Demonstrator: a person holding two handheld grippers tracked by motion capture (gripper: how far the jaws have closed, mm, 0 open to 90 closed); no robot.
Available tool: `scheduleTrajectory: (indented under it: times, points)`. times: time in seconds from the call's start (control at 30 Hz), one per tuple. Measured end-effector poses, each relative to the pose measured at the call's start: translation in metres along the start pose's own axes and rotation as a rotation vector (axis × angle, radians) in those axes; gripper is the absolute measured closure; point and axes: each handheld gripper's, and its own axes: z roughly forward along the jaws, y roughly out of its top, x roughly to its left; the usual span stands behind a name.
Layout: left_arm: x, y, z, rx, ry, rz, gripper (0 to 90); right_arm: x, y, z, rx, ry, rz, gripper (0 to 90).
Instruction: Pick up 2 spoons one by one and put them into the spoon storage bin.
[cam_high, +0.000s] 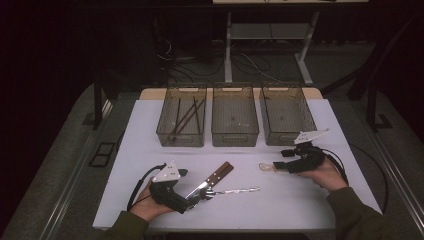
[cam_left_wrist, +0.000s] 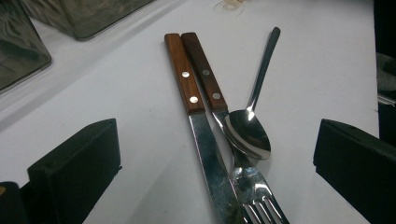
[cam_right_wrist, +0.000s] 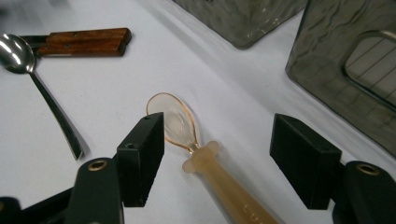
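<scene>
Crowding the plastic spoon (cam_right_wrist: 187, 130): metal spoon (cam_right_wrist: 28, 74), wooden-handled knives (cam_right_wrist: 84, 42), bins (cam_right_wrist: 327, 60).

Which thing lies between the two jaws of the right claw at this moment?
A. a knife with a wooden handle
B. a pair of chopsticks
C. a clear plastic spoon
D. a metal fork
C: in the right gripper view the plastic spoon lies on the table between the open jaws of the right claw, and the pads do not press on it.
</scene>
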Motion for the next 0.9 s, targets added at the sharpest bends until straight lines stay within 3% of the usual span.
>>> scheduleTrajectory:
  times: [0.9]
  points:
    - [0.002,-0.001,0.001,0.007,-0.013,-0.001,0.0,0.005,-0.001,0.014,0.066,0.016,-0.049,51.9]
